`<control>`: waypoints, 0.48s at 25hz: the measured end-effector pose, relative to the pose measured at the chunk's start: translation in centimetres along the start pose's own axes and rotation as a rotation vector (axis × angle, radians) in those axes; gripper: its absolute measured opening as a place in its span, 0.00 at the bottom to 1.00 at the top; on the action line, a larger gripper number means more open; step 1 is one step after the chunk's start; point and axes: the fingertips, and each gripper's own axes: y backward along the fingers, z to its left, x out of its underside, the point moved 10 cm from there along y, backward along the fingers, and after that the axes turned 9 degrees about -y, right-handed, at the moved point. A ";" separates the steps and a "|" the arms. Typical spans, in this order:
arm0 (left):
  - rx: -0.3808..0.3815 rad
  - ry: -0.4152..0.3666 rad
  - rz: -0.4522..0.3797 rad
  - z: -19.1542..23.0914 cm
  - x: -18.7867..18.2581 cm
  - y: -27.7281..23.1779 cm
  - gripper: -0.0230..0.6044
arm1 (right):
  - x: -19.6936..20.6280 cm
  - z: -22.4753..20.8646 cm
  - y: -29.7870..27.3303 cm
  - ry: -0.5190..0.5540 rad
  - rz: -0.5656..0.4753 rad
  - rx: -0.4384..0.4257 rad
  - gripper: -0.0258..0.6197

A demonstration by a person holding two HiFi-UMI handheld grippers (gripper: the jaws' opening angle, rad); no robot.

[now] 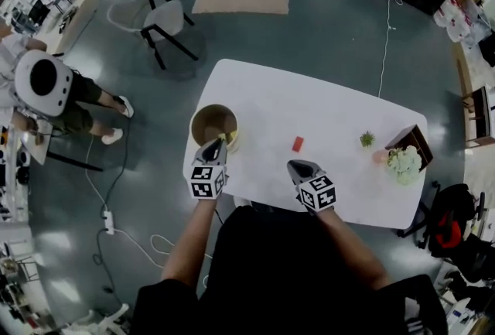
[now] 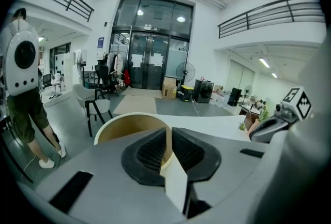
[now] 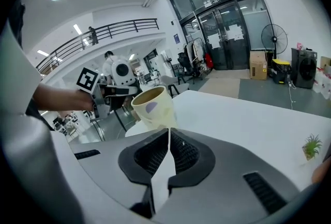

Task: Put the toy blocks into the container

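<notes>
Left gripper point(image 1: 217, 144) clamped on rim of container point(image 1: 195, 123); right gripper point(image 1: 302, 165) jaws together, empty, right of container; red toy block point(image 1: 298, 143) also right of container, well apart

Worn: black short-sleeved top point(image 1: 271, 264) | left hand-held gripper point(image 1: 219, 141), right hand-held gripper point(image 1: 298, 165): grey shells, black ribbed pads point(image 2: 152, 153), black-and-white marker cubes point(image 1: 206, 181)
</notes>
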 end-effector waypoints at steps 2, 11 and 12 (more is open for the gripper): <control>-0.012 0.018 -0.004 -0.6 0.2 0.7 0.07 | 0.1 -0.5 -0.3 0.008 0.025 -0.008 0.05; -0.055 0.080 0.020 -4.3 1.5 3.4 0.06 | 0.1 -2.7 -1.5 0.031 0.105 -0.022 0.05; -0.058 0.090 0.024 -4.4 1.8 3.6 0.06 | 0.2 -3.0 -2.0 0.033 0.113 -0.017 0.05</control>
